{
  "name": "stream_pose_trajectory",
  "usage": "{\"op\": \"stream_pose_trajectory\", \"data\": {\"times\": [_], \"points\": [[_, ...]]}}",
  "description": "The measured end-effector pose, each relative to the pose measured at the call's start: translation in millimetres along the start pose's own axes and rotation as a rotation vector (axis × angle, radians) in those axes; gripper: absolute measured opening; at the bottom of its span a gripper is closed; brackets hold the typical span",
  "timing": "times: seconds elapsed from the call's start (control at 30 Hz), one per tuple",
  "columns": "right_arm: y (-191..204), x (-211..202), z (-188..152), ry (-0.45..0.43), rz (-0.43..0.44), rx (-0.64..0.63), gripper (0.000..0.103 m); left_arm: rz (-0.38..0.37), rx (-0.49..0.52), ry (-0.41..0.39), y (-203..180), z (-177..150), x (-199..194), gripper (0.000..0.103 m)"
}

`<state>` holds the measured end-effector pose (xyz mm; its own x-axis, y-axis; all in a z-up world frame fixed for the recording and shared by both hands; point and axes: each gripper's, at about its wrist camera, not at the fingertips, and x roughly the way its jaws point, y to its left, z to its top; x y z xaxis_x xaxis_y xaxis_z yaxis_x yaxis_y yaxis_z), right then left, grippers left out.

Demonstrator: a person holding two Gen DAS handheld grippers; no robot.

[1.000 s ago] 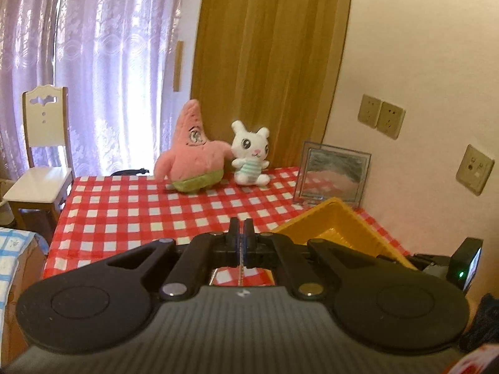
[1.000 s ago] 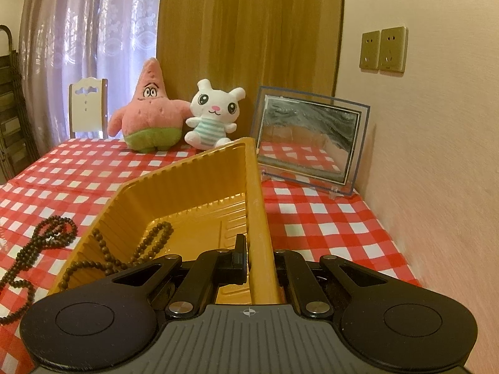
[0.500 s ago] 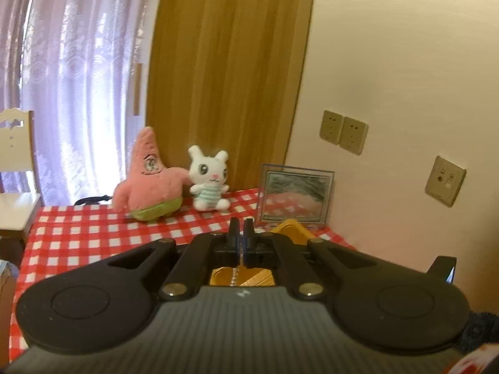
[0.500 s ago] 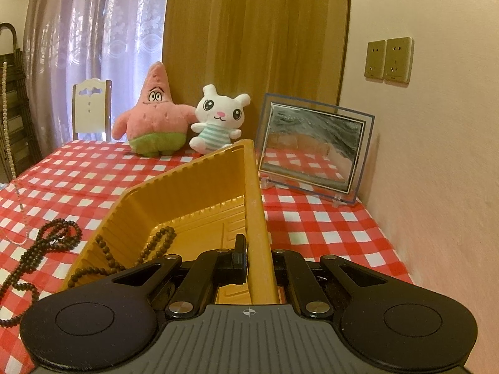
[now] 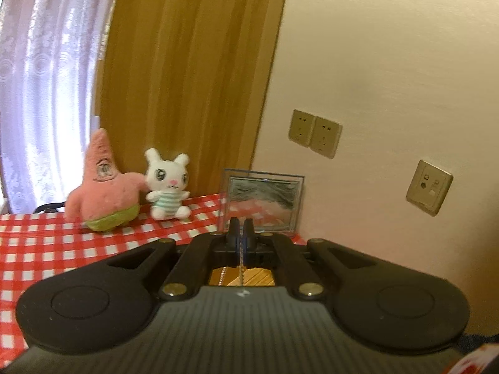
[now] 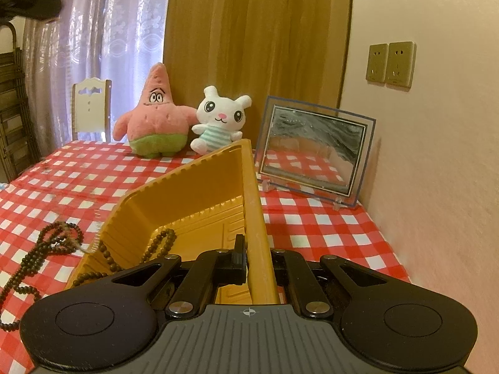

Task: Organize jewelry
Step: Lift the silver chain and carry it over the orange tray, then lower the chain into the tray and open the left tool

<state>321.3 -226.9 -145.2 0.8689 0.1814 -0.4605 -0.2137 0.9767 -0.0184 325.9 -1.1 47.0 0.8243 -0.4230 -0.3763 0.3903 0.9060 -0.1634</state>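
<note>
left gripper [image 5: 240,229]: jaws pressed together on a thin pale bead chain [image 5: 240,265], which hangs straight down from the pinch.
chain vs tray: in the left wrist view a second strand lies slanted on the gold floor of the tray [image 5: 259,279], so the lower end looks already landed inside. Upper part hangs taut.
change, left: a second ago this camera saw the tray off to the right with open tablecloth under the fingers; now the tray floor sits directly under the pinch. The gripper has travelled over the tray and is lowering the chain in.
right gripper [image 6: 254,257]: clamped on the tray's right wall, one finger inside and one outside.
change, right: grip and tray pose unchanged over the last second. It only steadies the tray [image 6: 199,187].
dark bead necklace [image 6: 159,246]: one part lies in the tray, draped over its left wall.
second dark bead strand [image 6: 46,246]: on the tablecloth [image 6: 312,218], just left of the tray. I cannot tell whether it joins the one inside.
blur at tray's left rim: pale streak there in the right wrist view, too smeared to name.
behind tray: pink star plush [image 6: 154,118], white bunny plush [image 6: 220,118], glass frame [image 6: 315,149], all clear of the work.
meaning: pale chain is my guess about one release from stowed; the strand left of the tray remains.
risk: opening too high may let the chain spill over the wall.
</note>
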Motion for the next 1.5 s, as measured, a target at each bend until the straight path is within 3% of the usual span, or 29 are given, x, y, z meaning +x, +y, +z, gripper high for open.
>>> {"op": "stream_pose_trajectory", "data": {"times": [0.33,0.57,0.83,1.0,1.2,1.5], "points": [[-1.6,0.7,-0.3,0.003,-0.001,0.014,0.005,-0.07,-0.024,0.075,-9.2,-17.9,56.7,0.001],[-2.9,1.5,-0.2,0.005,-0.002,0.021,0.005,-0.112,-0.127,0.231,-0.1,-72.2,91.2,0.001],[-3.6,1.5,-0.3,0.005,-0.002,0.02,0.005,-0.153,-0.178,0.38,-5.4,-133.7,112.5,0.001],[-4.0,1.7,-0.3,0.007,-0.003,0.021,0.005,-0.188,-0.195,0.383,-8.7,-143.2,110.9,0.001],[-5.1,2.1,-0.9,0.012,-0.006,0.019,0.005,-0.133,-0.181,0.379,-11.0,-144.6,105.1,0.025],[-4.8,-0.2,-4.0,0.018,-0.007,0.021,0.005,-0.046,-0.223,0.326,11.4,-132.8,73.5,0.029]]}}
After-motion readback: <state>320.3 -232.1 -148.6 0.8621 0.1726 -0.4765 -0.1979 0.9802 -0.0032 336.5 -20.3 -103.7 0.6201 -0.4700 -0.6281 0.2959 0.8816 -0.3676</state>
